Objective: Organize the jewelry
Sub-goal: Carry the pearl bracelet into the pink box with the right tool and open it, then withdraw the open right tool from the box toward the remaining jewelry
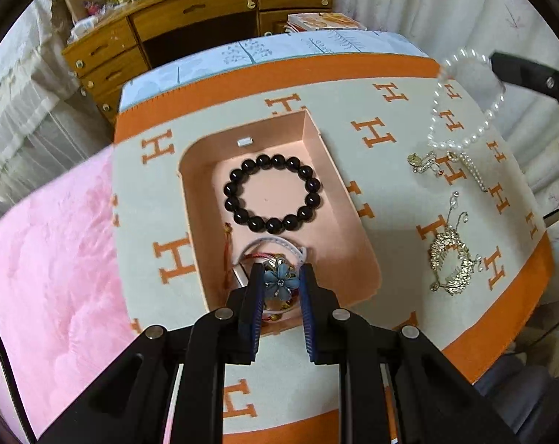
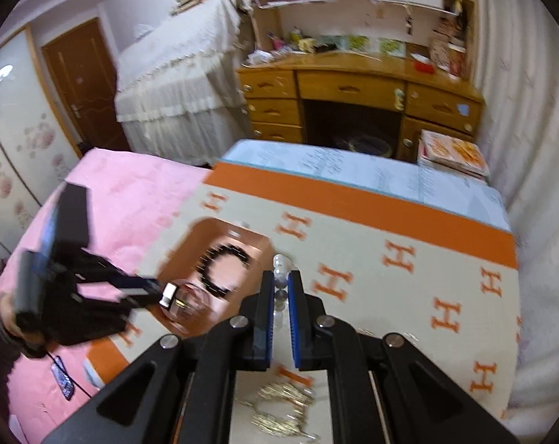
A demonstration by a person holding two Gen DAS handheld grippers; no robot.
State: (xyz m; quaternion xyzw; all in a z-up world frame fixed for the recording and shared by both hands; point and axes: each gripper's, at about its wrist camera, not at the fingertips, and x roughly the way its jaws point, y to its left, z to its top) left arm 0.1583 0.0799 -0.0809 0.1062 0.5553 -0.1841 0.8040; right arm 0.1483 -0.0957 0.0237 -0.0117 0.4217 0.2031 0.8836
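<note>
Pearl bracelet (image 1: 464,103) — a loop of white beads, hanging in the air above the blanket's right part, its top end pinched in the right gripper (image 2: 280,285), whose jaws are pressed together on the beads; the loop dangles free, touching nothing below.

Blue flower piece (image 1: 280,280) — pinched between the narrowed jaws of the left gripper (image 1: 280,277), held over the near end of the box.

Box (image 1: 338,185) — peach-coloured, open-topped, lying on the blanket; inside it, toward the far half, a black bead bracelet (image 1: 272,192) lying flat as a full ring; at the near end, under the left gripper, a white band (image 1: 275,246) curled round small red and gold pieces, too crowded to tell apart; a red tassel (image 1: 227,251) lies along the left wall.

Loose pieces on the blanket, right of the box: a small gold charm with pearls (image 1: 427,162), just below the hanging loop; nearer, a gold hair comb (image 1: 450,262) with dangling chains; the two are apart from each other and from the box.

Blanket (image 1: 390,111) — cream with orange H marks and an orange border; a pink cover (image 1: 57,259) adjoins it at the left.

Person's hand (image 2: 11,318), grey sleeve, grasping the left gripper's handle.
</note>
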